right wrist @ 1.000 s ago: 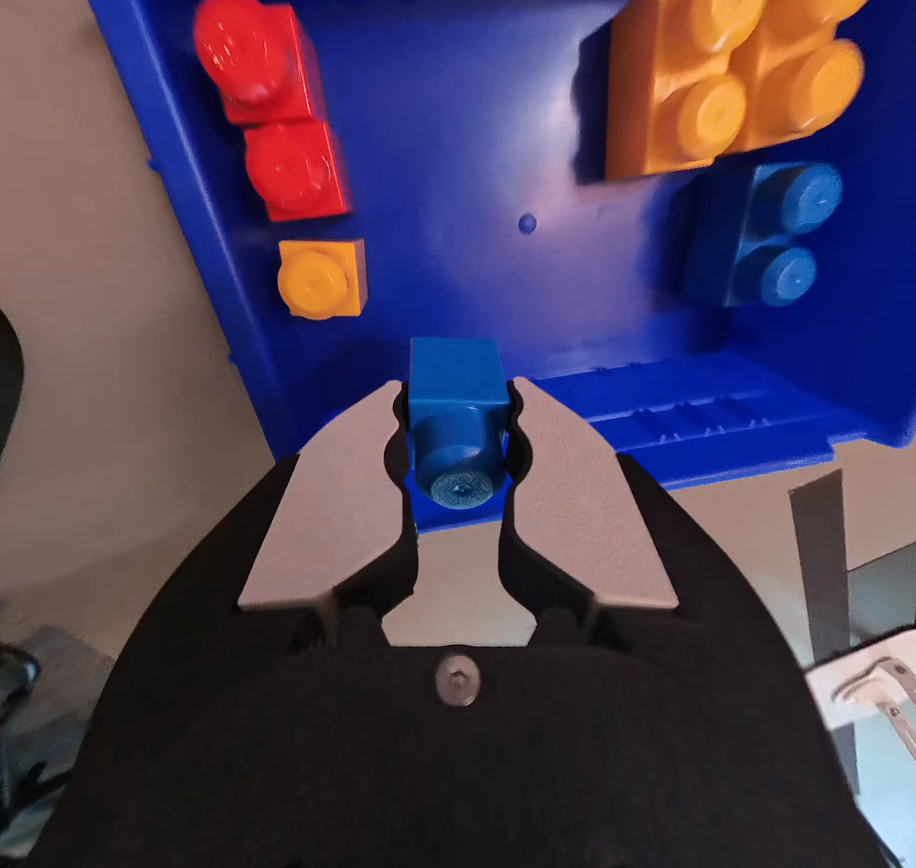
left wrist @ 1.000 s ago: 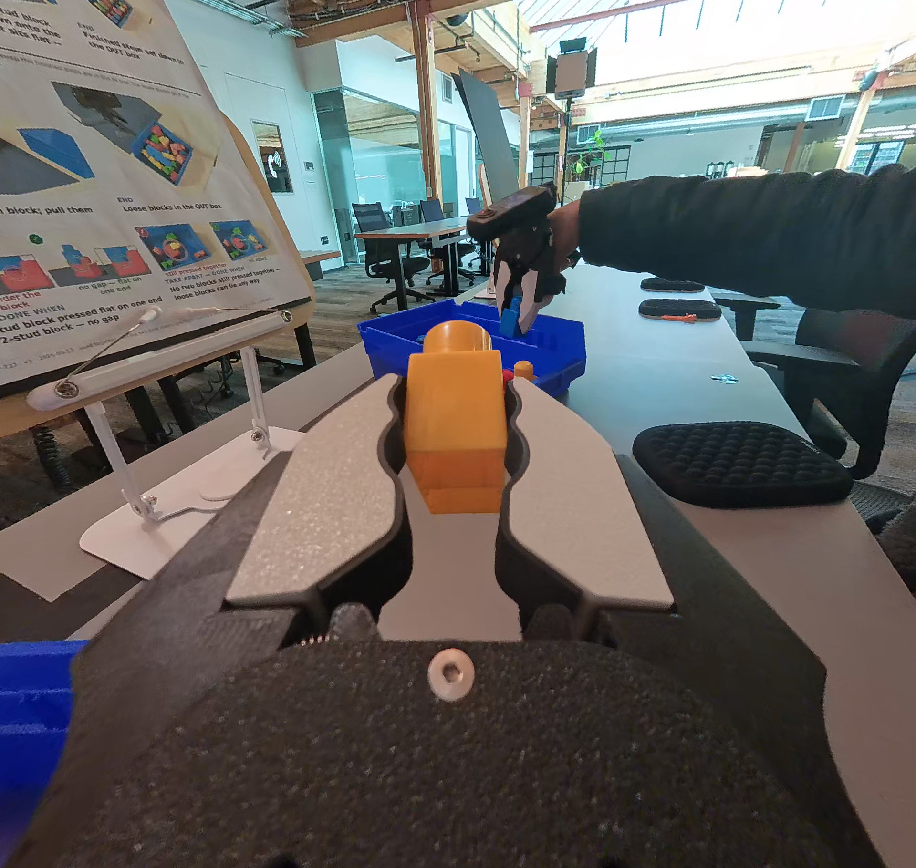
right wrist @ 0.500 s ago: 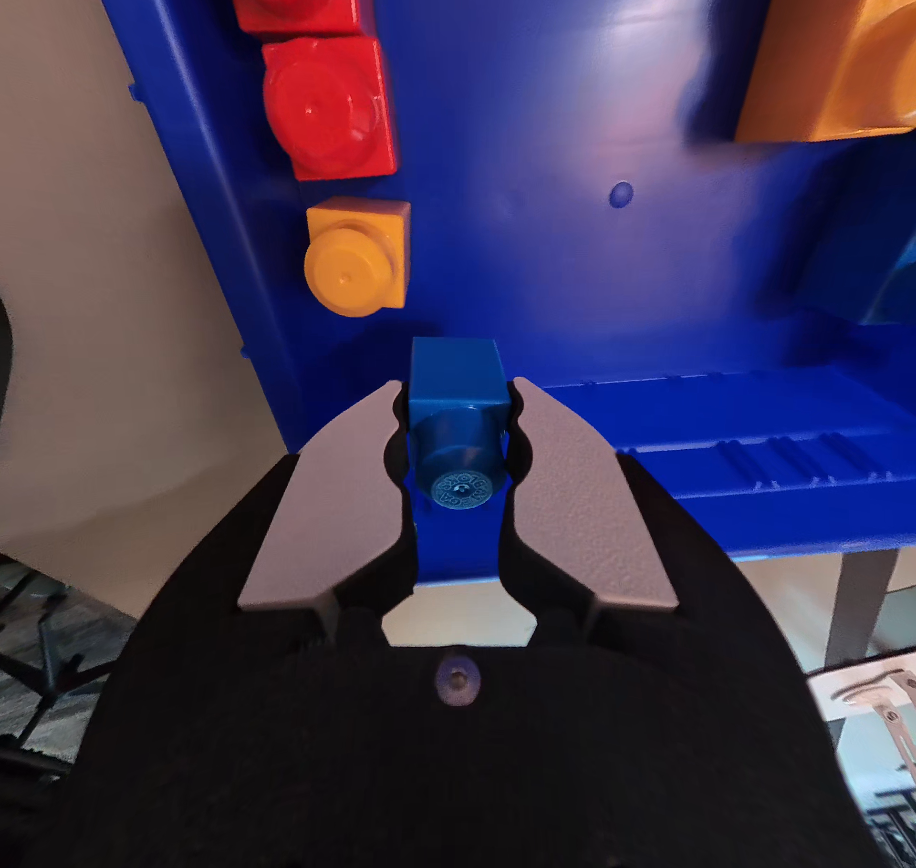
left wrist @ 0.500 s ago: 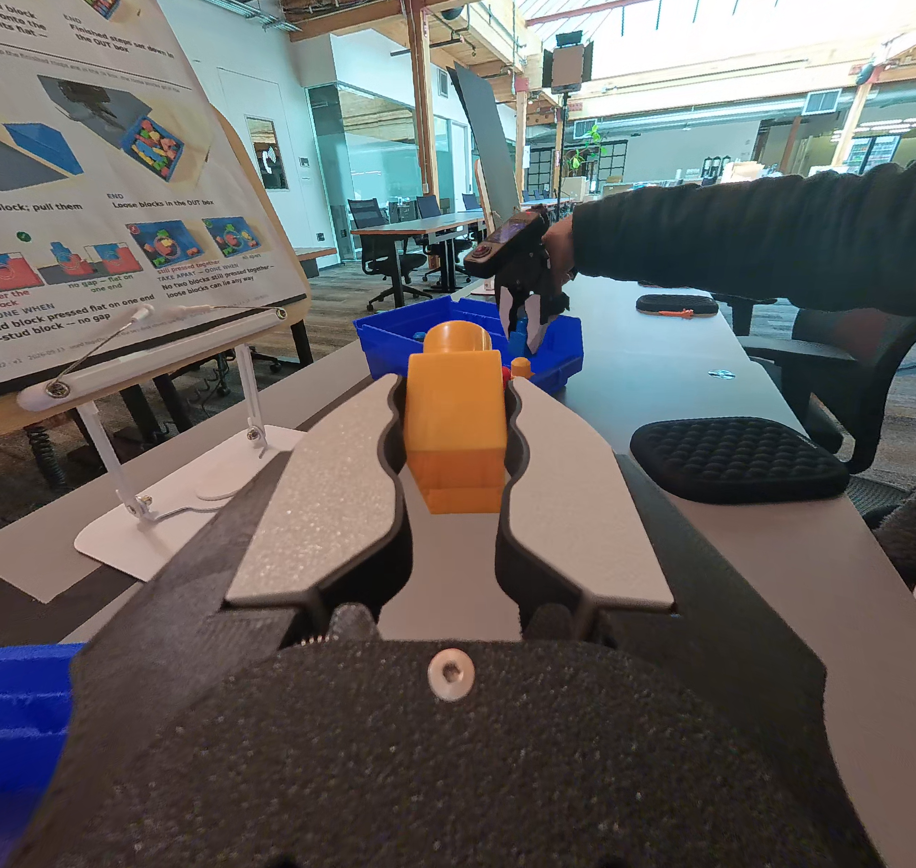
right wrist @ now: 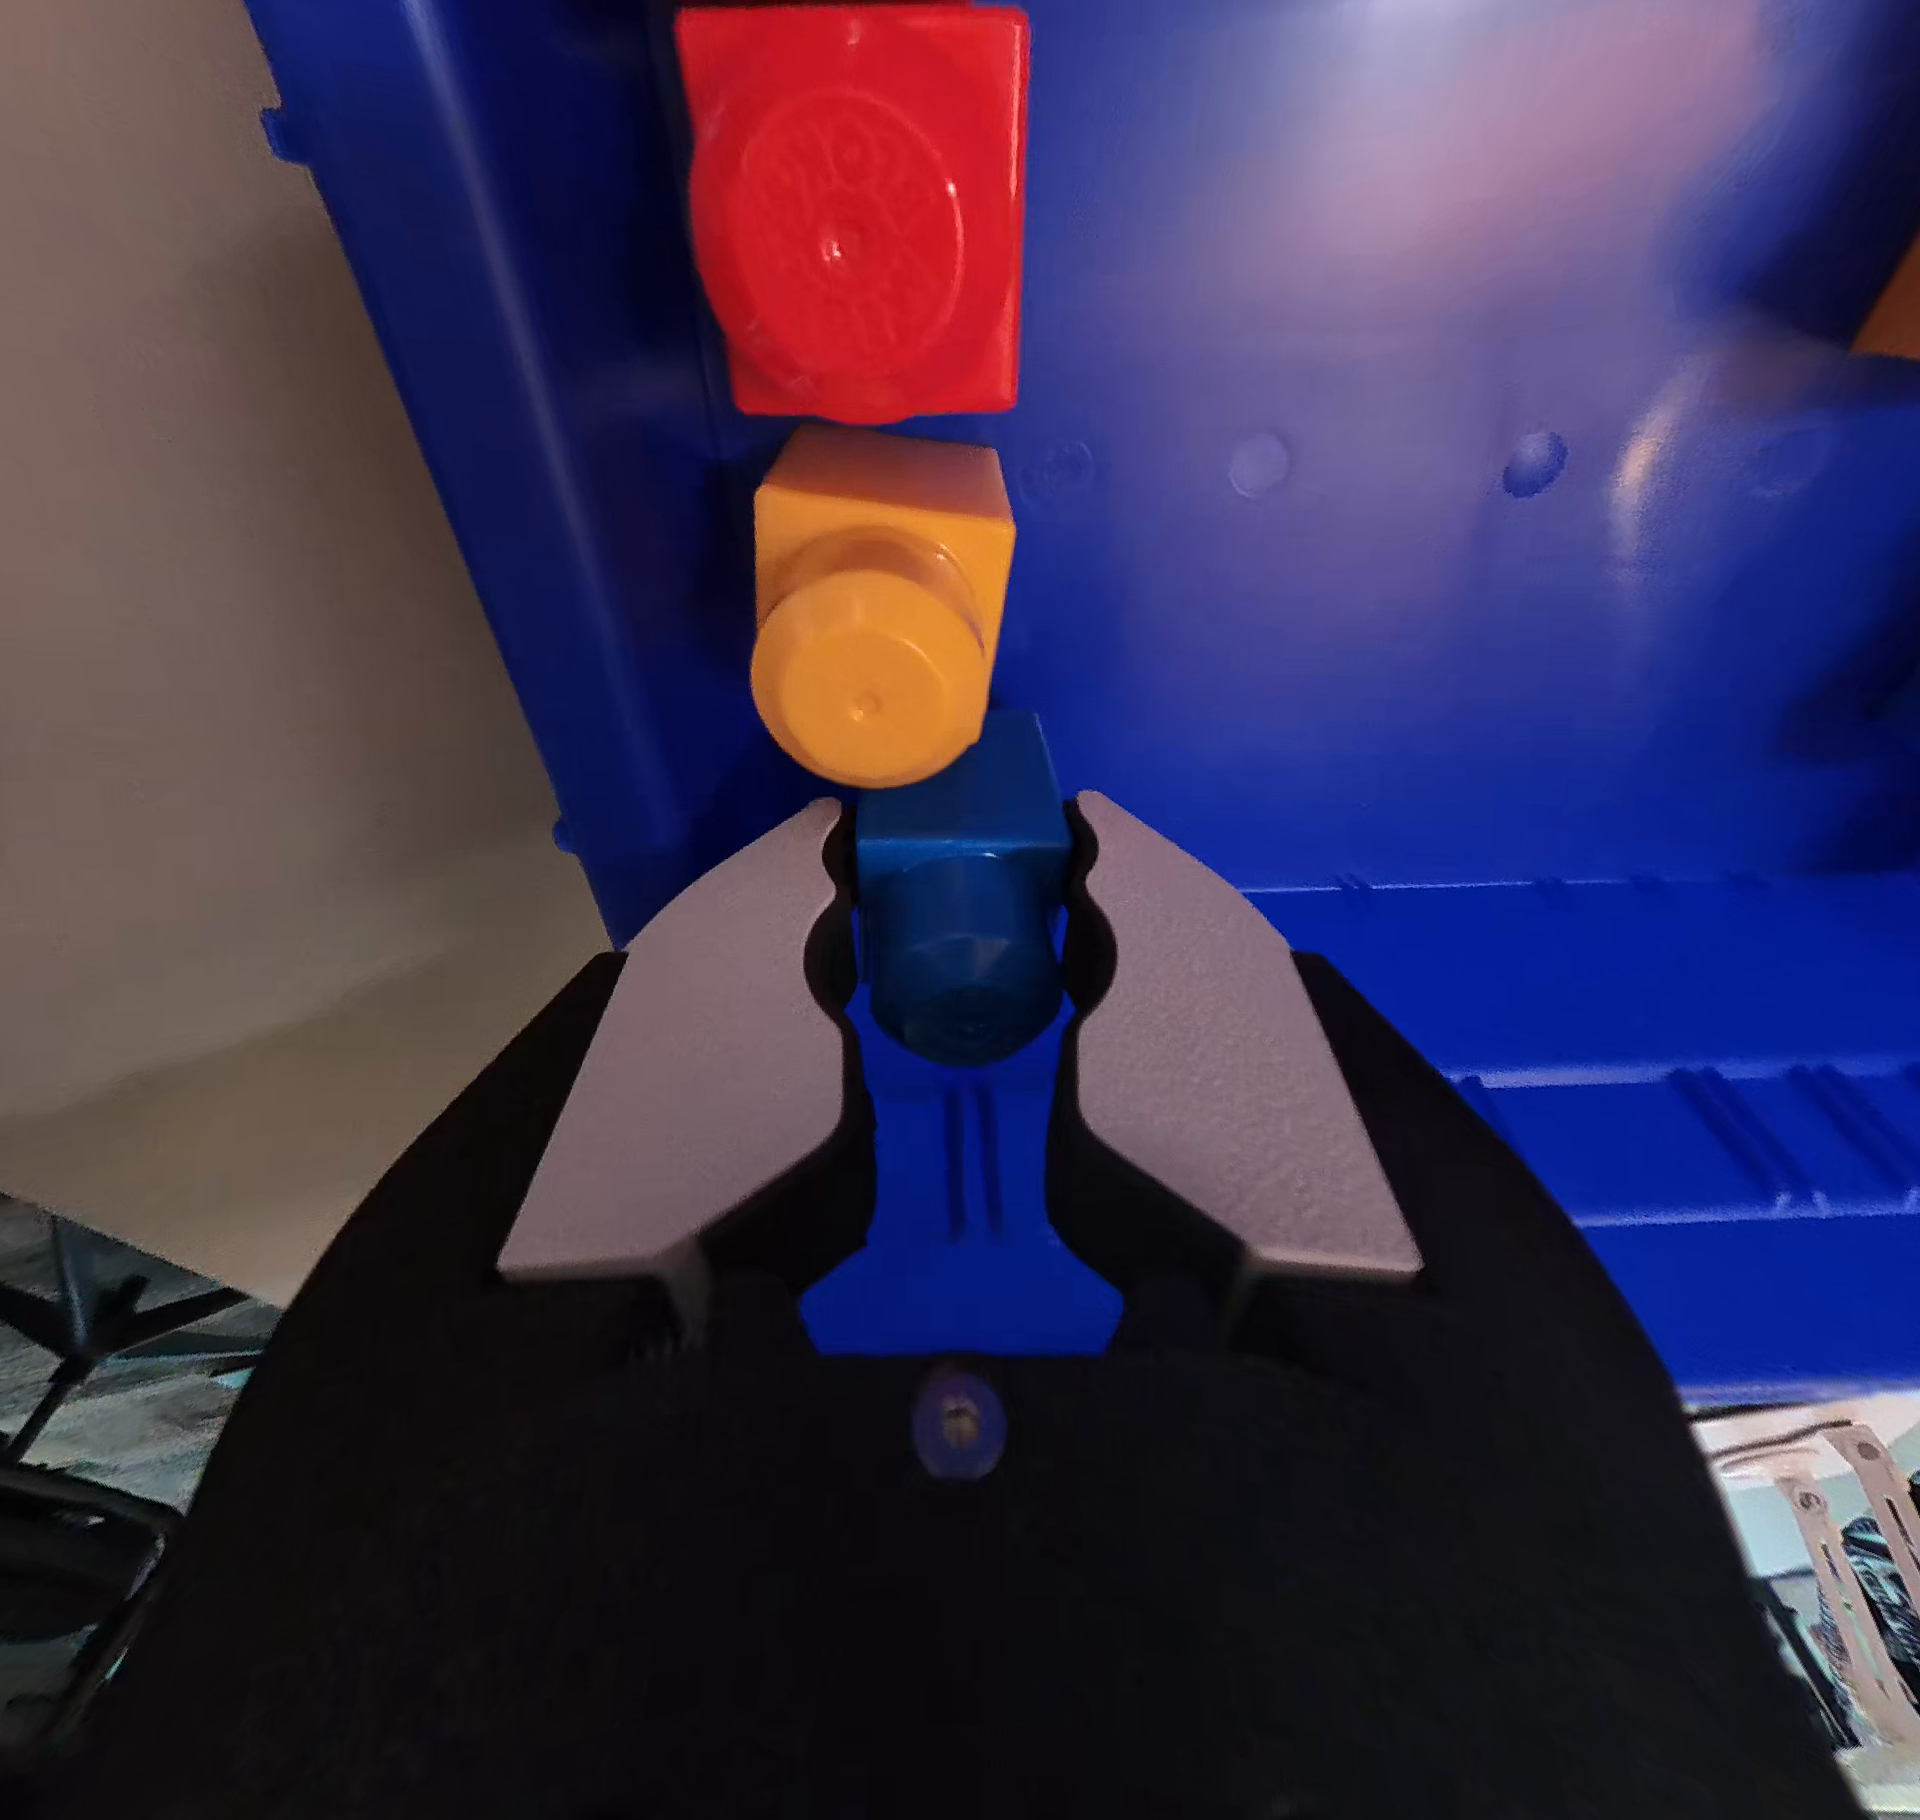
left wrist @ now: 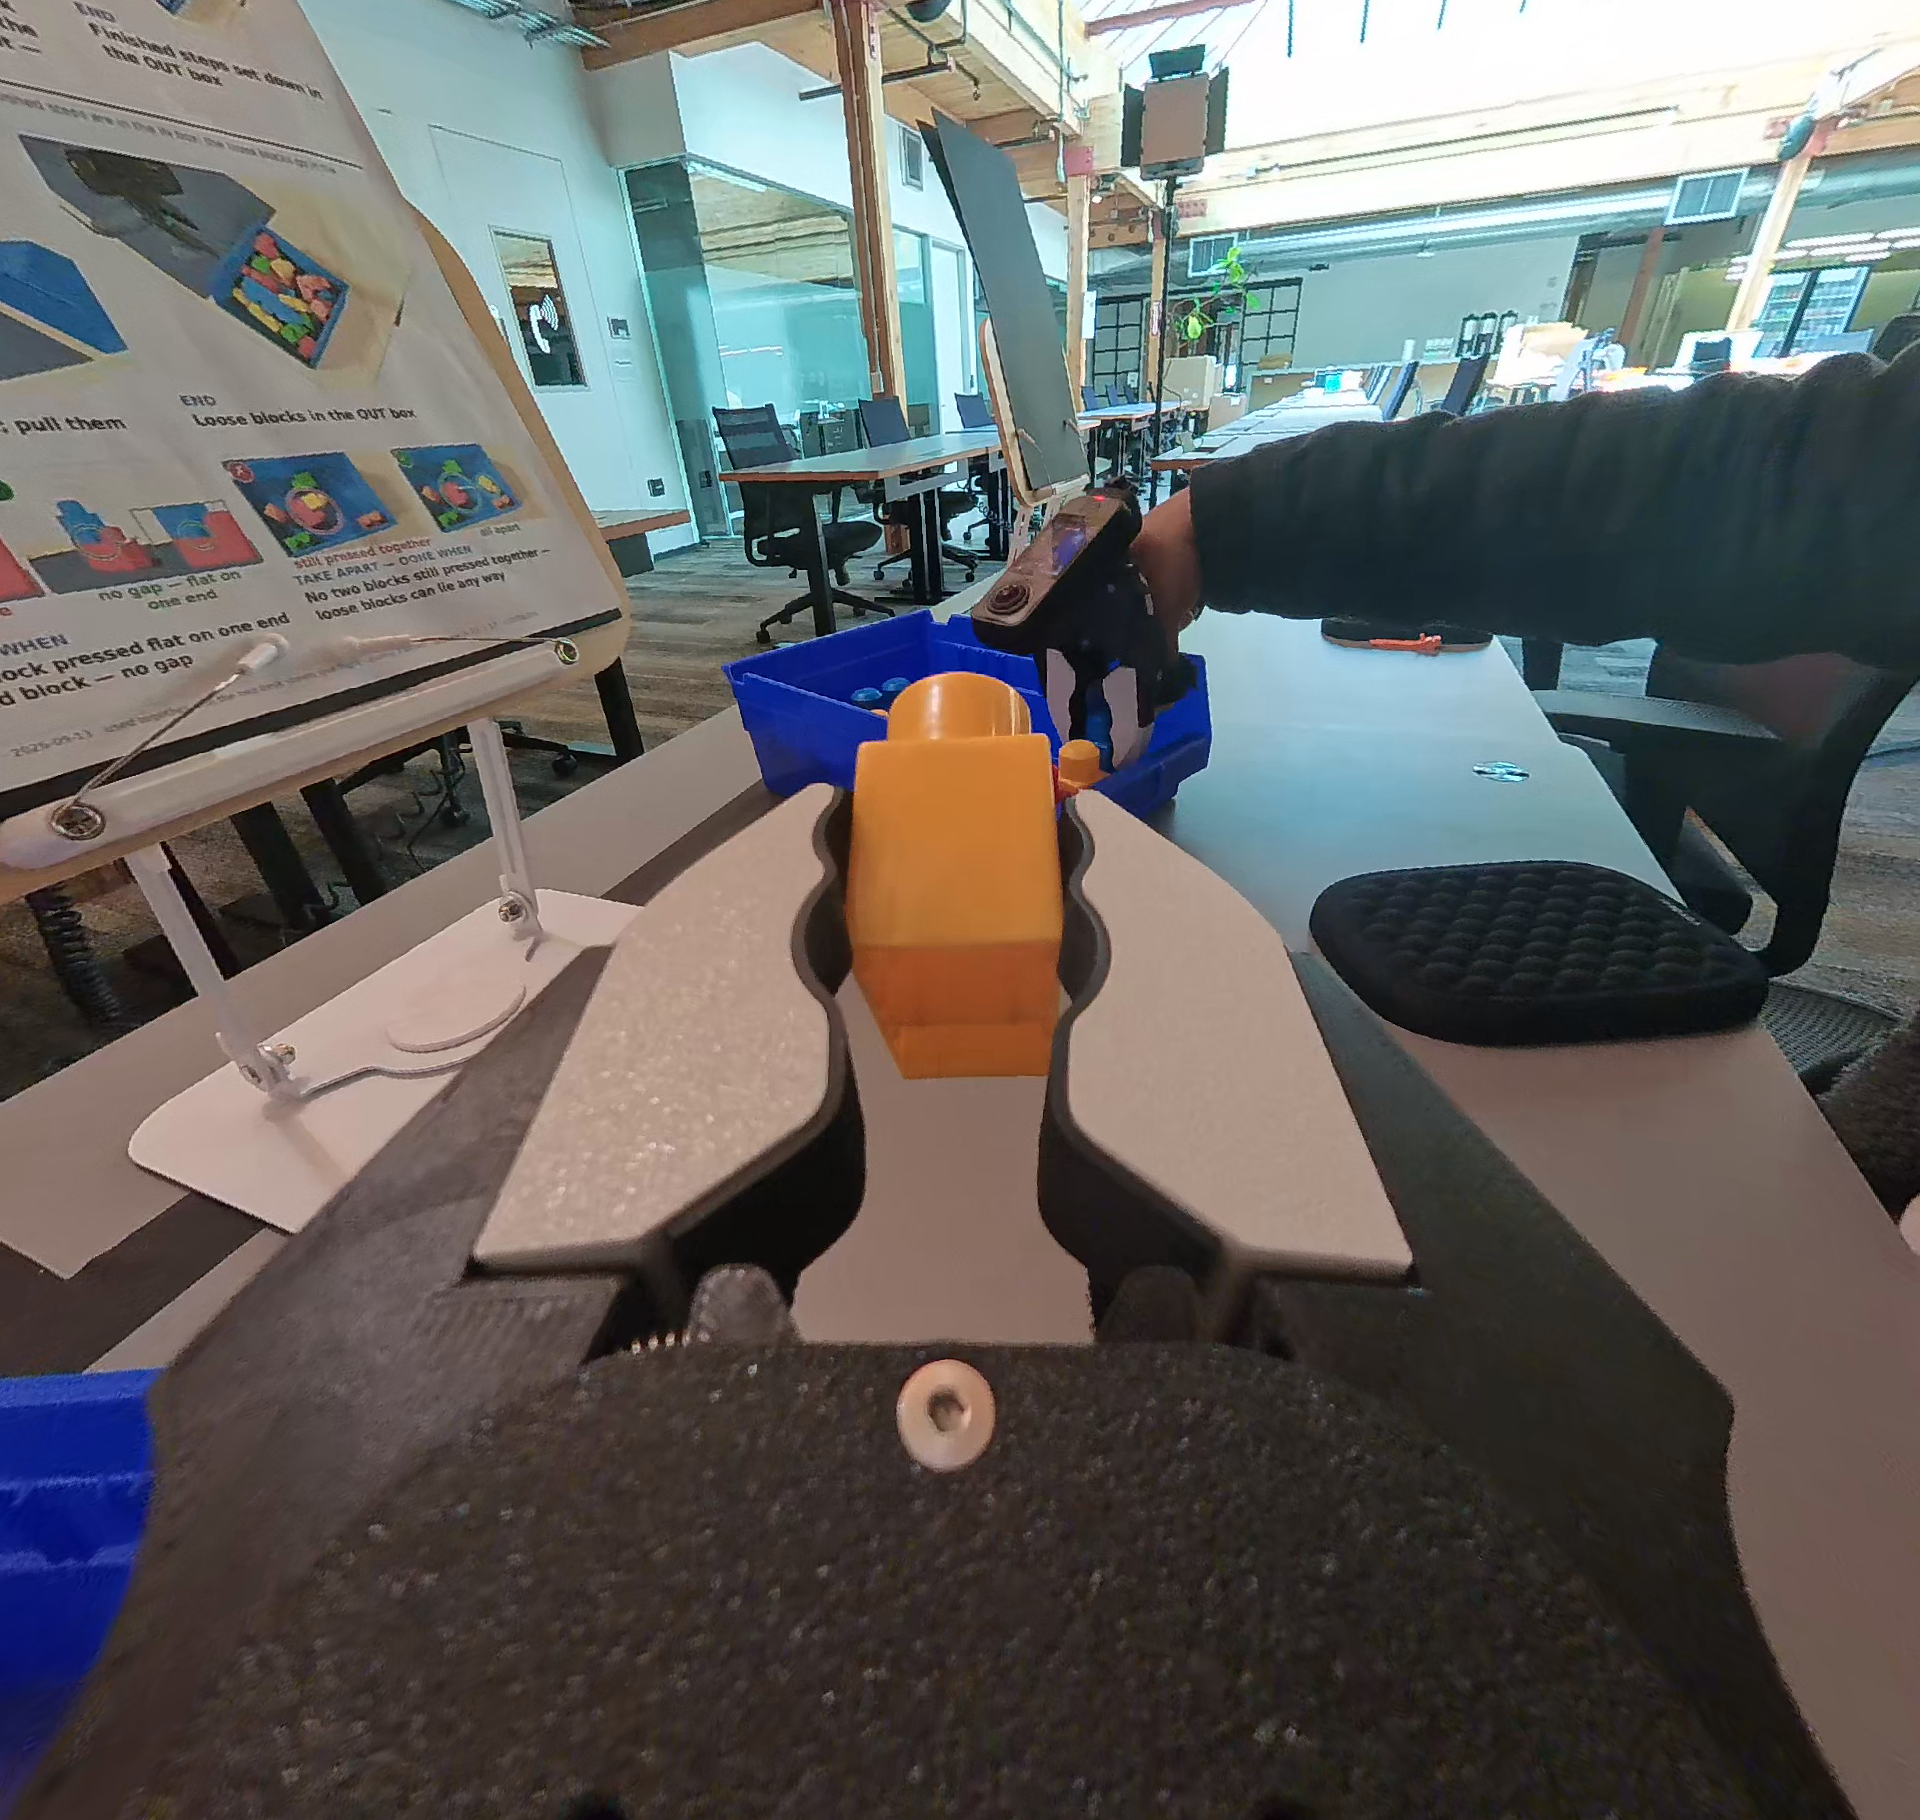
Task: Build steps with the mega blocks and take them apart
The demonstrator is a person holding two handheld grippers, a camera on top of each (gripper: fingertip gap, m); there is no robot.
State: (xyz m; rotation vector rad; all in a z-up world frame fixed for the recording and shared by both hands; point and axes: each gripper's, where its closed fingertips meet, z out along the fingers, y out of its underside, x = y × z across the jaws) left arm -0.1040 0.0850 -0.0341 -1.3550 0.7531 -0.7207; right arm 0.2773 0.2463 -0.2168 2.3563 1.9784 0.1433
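Since a second ago the right tongs have dropped deeper into the blue bin, so the red block and the small orange block now loom close ahead, while the left tongs have barely shifted. From the left wrist view, the left tongs are clamped on an orange one-stud block, stud up, held above the grey counter, likely kept upright and steady so another piece can be pressed onto it. Beyond it sits the blue bin, with the right tongs reaching down into it from a dark sleeve; an instruction board stands on the left and a black pad lies on the right. From the right wrist view, the right tongs grip a blue one-stud block by its sides, stud toward the camera, its far corner just beside or touching the small orange block near the bin's left wall. Judging by this, the blue block is either being set down or lifted out; I cannot tell which.
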